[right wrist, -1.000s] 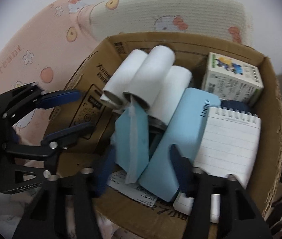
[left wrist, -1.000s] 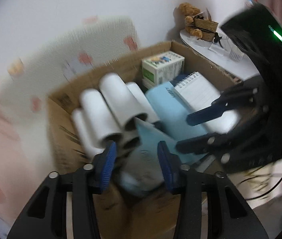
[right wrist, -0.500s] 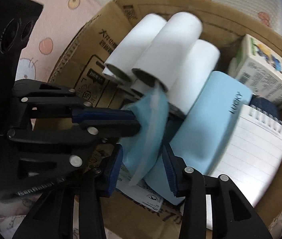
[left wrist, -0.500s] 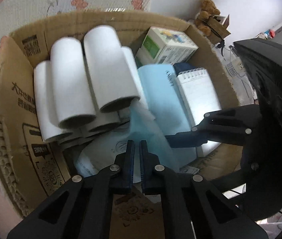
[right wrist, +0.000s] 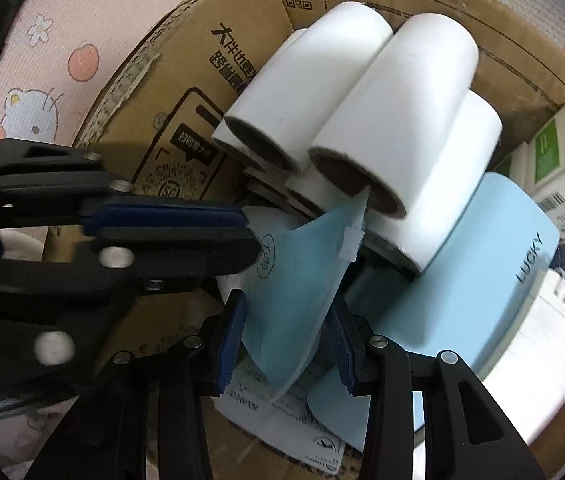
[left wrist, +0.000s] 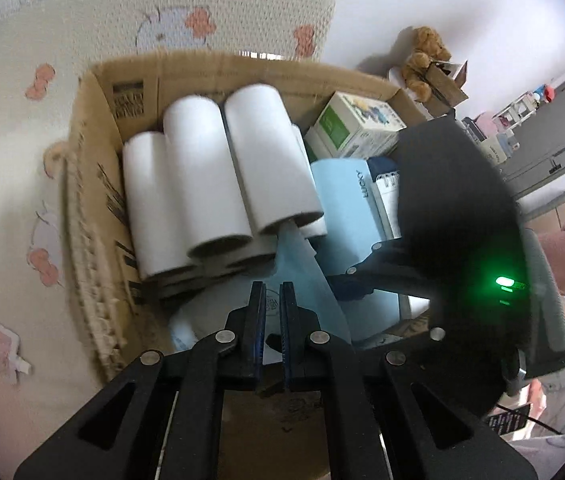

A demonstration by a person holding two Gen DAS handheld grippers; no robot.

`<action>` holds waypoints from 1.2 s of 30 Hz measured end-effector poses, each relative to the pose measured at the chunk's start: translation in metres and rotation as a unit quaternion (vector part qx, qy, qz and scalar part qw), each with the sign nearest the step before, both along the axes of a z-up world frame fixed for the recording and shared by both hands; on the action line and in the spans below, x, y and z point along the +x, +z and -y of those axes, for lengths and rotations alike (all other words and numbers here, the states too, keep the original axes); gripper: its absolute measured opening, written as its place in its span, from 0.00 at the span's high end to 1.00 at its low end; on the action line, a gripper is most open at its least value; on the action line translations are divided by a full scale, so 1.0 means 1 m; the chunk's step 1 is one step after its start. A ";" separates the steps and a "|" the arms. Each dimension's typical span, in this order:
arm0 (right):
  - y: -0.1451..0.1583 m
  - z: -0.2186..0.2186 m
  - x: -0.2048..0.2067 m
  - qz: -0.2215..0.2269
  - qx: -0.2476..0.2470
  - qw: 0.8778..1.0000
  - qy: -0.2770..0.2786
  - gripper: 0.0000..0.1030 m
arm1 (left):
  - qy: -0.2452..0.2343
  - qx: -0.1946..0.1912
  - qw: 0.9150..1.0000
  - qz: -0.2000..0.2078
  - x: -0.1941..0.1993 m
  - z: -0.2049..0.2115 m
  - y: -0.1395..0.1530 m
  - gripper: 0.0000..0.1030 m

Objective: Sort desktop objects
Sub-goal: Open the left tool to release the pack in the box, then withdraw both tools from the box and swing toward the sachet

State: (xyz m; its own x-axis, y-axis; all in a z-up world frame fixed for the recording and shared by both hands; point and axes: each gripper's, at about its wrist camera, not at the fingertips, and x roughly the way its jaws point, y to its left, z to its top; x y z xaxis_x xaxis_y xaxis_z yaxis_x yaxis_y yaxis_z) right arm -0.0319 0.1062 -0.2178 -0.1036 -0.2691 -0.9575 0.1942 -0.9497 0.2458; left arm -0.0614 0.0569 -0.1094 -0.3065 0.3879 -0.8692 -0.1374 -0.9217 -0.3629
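Observation:
A cardboard box (left wrist: 94,184) (right wrist: 186,52) holds several white rolls (left wrist: 210,168) (right wrist: 386,112), a light blue "LUCKY" case (left wrist: 346,192) (right wrist: 482,264), a spiral notepad (right wrist: 538,344) and a green-and-white carton (left wrist: 358,124) (right wrist: 562,168). A packaged light blue face mask (left wrist: 302,280) (right wrist: 298,280) stands at the box's front. My left gripper (left wrist: 270,300) (right wrist: 248,232) is shut on the mask's edge. My right gripper (right wrist: 288,336) is open, its fingers on either side of the mask; it also shows in the left wrist view (left wrist: 346,284).
The box sits on a patterned pink and cream bedspread (left wrist: 10,160) (right wrist: 42,60). A teddy bear (left wrist: 422,60) sits on a white surface beyond the box. Printed paper (right wrist: 278,420) lies at the box's front edge.
My left gripper closed on the mask about half a second ago and still holds it. My right gripper has moved in closer, its open fingers now around the mask.

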 end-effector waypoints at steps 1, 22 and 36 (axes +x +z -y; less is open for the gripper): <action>-0.001 0.000 -0.001 0.003 0.001 1.000 0.000 0.63 | 0.001 -0.002 1.000 -0.004 0.002 0.001 0.002 0.94; 0.049 -0.040 0.048 -0.049 0.096 0.994 -0.032 0.63 | -0.038 -0.009 0.996 0.082 -0.016 -0.042 -0.034 0.93; 0.055 -0.060 0.060 -0.058 0.115 0.991 -0.047 0.63 | -0.024 -0.048 0.985 0.165 -0.027 -0.048 -0.059 0.91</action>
